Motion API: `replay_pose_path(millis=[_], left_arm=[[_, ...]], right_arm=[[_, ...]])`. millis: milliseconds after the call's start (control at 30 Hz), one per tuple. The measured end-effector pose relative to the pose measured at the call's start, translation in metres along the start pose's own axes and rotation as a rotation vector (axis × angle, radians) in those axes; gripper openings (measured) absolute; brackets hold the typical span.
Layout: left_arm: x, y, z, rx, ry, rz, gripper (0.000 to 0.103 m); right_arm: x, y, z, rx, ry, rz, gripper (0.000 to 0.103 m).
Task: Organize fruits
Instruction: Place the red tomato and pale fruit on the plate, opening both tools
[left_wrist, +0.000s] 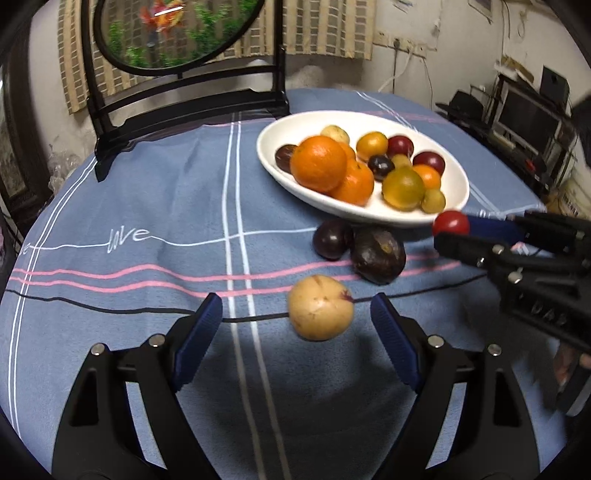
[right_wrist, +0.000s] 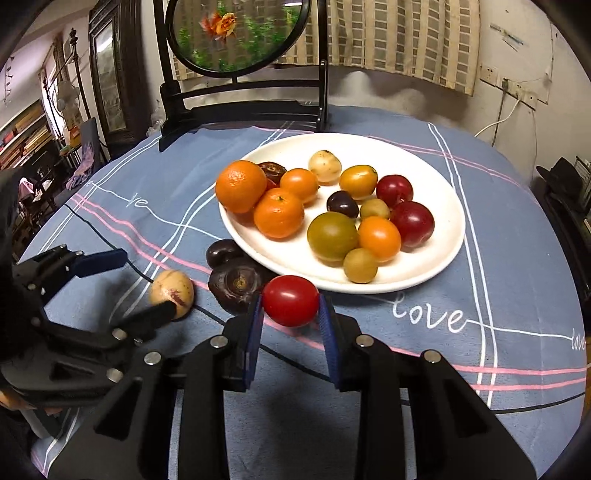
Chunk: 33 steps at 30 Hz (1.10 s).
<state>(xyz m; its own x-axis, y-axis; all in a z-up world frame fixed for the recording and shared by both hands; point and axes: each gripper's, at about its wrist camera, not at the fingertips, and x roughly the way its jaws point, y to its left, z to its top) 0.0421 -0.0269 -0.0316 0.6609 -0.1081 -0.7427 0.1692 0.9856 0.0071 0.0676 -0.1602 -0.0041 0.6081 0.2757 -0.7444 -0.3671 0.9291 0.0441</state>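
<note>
Mostly done, judging by the pile: the white plate (right_wrist: 436, 273) at centre of the right wrist view already carries approx a dozen fruits, incl. a big orange (right_wrist: 241, 186), two smaller orange ones, two dark red plums and a few yellow-green ones.

Right gripper (right_wrist: 290, 314), lower centre of that view, has its blue pads closed onto a red tomato (right_wrist: 291, 301), w/ the fruit just short of the plate's near rim. In the left wrist view the same tomato (left_wrist: 450, 222) shows at right, next to the plate edge (left_wrist: 369, 218).

Left gripper (left_wrist: 297, 317), bottom of its own frame, is spread wide and has hold of nothing. The pale yellow fruit (left_wrist: 319, 307) lies on the blue tablecloth (left_wrist: 147, 206) between its fingers, nearer the right one; contact can't be told.

Left to do, I'd say: drop the tomato in, then the yellow fruit, plus two dark purple fruits (left_wrist: 376, 254) lying against each other on the cloth by the plate's near edge.
</note>
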Motion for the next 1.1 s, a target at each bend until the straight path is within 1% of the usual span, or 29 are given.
replay_pose_path(millis=[67,133,167,200,233,300,367,467,567,633,733,833,900,967,1033,1100], left_arm=[[0.006,-0.002,-0.001,0.012,0.005,0.009,0.078],[0.014,-0.004,-0.003,0.021,0.028,-0.007,0.057],[0.017,-0.005,-0.004,0.024,0.042,-0.03,0.052],[0.018,-0.007,-0.004,0.031,0.049,-0.048,0.043],[0.018,-0.008,-0.004,0.037,0.044,-0.046,0.041],[0.016,-0.01,-0.005,0.043,0.04,-0.043,0.041],[0.013,-0.008,-0.003,0.012,0.042,-0.067,0.04],[0.001,-0.006,0.005,-0.022,0.007,-0.089,0.04],[-0.01,-0.013,0.024,-0.02,-0.04,-0.112,0.04],[-0.01,-0.02,0.038,-0.009,-0.051,-0.113,0.04],[-0.008,-0.034,0.064,0.022,-0.079,-0.096,0.04],[0.0,-0.049,0.091,0.056,-0.098,-0.048,0.041],[0.012,-0.058,0.107,0.078,-0.102,-0.005,0.041],[0.025,-0.061,0.119,0.08,-0.094,0.007,0.041],[0.035,-0.064,0.124,0.08,-0.083,0.008,0.041],[0.046,-0.066,0.128,0.082,-0.064,0.004,0.041]], right_arm=[[-0.002,0.0,-0.001,-0.005,-0.004,0.001,0.03],[-0.003,0.001,-0.001,-0.009,-0.01,0.003,0.03],[-0.003,0.0,-0.001,-0.009,-0.012,0.003,0.03],[-0.004,0.0,-0.001,-0.006,-0.016,0.001,0.03],[-0.005,-0.001,-0.001,-0.003,-0.021,-0.001,0.03],[-0.008,-0.003,0.0,0.004,-0.033,-0.004,0.03],[-0.011,-0.007,0.001,0.018,-0.058,-0.012,0.03],[-0.017,-0.016,0.003,0.044,-0.109,-0.038,0.03],[-0.021,-0.025,0.004,0.074,-0.162,-0.069,0.03],[-0.022,-0.03,0.005,0.088,-0.198,-0.083,0.03],[-0.02,-0.038,0.005,0.105,-0.235,-0.108,0.031],[-0.017,-0.047,0.005,0.128,-0.25,-0.127,0.031],[-0.01,-0.053,0.005,0.137,-0.235,-0.133,0.031],[-0.007,-0.055,0.005,0.143,-0.23,-0.13,0.031],[-0.005,-0.055,0.006,0.142,-0.236,-0.116,0.031],[-0.001,-0.055,0.007,0.138,-0.237,-0.084,0.031]])
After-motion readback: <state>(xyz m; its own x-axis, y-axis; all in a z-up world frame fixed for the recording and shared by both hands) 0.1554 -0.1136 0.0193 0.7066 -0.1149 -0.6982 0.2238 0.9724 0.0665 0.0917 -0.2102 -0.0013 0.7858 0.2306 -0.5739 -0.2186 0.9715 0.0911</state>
